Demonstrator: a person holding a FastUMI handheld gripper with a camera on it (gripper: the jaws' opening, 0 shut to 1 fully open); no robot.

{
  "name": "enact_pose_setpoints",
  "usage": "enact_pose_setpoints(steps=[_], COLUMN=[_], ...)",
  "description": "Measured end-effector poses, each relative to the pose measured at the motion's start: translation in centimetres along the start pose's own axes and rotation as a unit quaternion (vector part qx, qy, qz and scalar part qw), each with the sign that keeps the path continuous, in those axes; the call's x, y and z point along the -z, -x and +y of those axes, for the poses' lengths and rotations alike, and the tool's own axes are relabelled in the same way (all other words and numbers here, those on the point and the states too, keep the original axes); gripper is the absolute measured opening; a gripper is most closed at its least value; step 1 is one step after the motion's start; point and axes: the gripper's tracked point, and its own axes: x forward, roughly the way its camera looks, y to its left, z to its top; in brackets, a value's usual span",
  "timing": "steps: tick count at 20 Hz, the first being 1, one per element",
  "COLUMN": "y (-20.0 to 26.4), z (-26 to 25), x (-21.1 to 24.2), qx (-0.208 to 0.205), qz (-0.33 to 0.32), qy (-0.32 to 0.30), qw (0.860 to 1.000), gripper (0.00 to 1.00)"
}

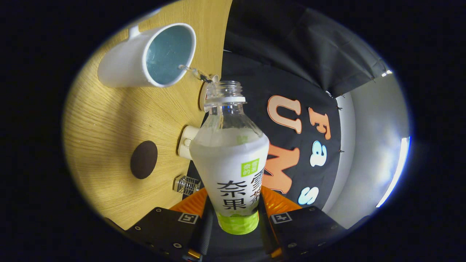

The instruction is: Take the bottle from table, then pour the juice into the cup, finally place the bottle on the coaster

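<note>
Bottle (230,156) pinched between both fingers of tool (233,214), tilted, thin stream poured from its open neck into white cup (145,54) ahead, brown coaster (143,159) on worktop (109,116) nearby.

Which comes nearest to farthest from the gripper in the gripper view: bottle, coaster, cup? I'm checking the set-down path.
1. Bottle: clamped between the fingers of the gripper, tilted and pouring.
2. Coaster: on the table beyond the fingers, beside the bottle's body.
3. Cup: farthest, past the bottle's mouth, taking the stream.

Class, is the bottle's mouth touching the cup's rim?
Apart. The gripper view shows wooden table between the bottle mouth and the cup rim, bridged by a thin stream; the gripper grips the bottle.
</note>
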Motion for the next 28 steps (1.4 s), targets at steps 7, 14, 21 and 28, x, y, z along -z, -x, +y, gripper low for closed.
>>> enact_pose_setpoints(steps=[7, 14, 21, 28], y=[-0.2, -0.7, -0.8, -1.0], z=[-0.6, -1.5, -2.4, -3.4], x=[-0.2, -0.1, -0.2, -0.4], qx=[0.017, 0.032, 0.045, 0.053], qz=[-0.011, -0.021, -0.026, -0.036], qy=[0.022, 0.048, 0.077, 0.102], qw=[1.0, 0.998, 0.996, 0.993], gripper=[0.57, 0.57, 0.58, 0.57])
